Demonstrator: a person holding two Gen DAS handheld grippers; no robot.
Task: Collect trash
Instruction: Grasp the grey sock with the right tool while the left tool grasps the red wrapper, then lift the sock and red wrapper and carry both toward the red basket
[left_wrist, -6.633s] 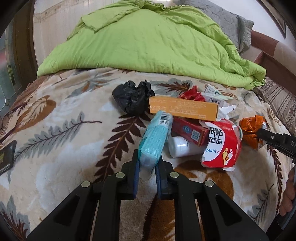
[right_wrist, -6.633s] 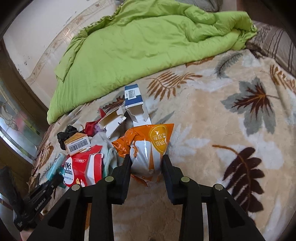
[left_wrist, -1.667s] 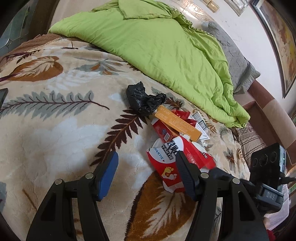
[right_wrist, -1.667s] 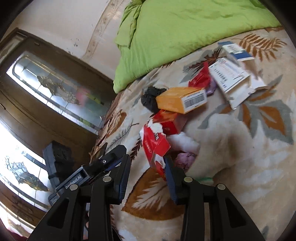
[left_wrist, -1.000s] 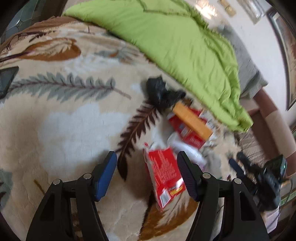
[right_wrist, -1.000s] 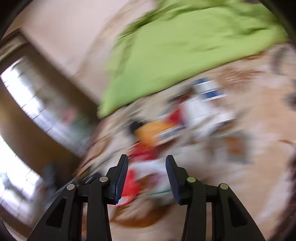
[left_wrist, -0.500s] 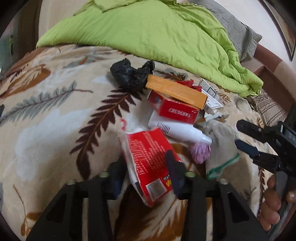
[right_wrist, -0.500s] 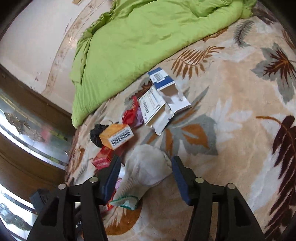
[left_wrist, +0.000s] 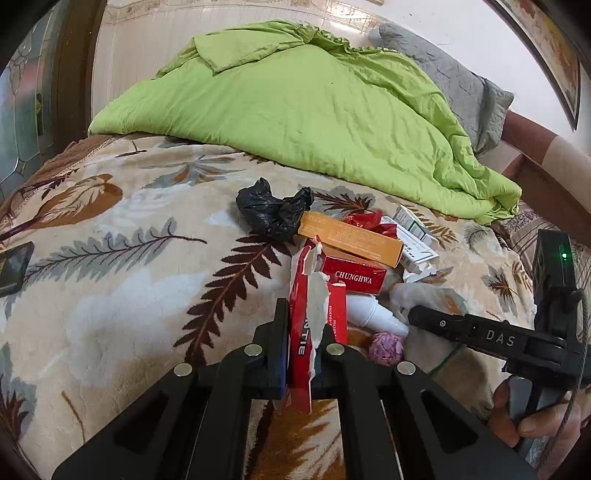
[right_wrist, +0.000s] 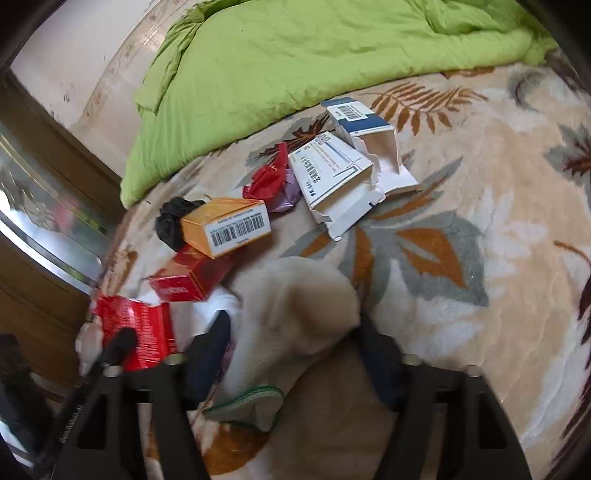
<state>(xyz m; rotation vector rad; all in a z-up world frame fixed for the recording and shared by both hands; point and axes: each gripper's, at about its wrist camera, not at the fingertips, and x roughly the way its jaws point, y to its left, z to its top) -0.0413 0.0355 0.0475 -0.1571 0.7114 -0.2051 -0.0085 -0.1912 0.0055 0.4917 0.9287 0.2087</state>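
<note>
My left claw (left_wrist: 301, 345) is clamped tight on the torn red packet (left_wrist: 308, 314), held edge-up just above the leaf-patterned bed blanket (left_wrist: 110, 288). My right claw (right_wrist: 291, 332) is closing around the pale glove (right_wrist: 295, 317) lying on the blanket. Beyond sit the red box (left_wrist: 352, 275), orange box (left_wrist: 351, 238) and black bag (left_wrist: 271, 212), then the green quilt (left_wrist: 314, 110).

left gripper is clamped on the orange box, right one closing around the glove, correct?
Not quite. The left gripper is clamped on the torn red packet, not the orange box, which lies untouched further back on the blanket; the left wrist view shows it. The rest holds: the right gripper is closing around the glove.
</note>
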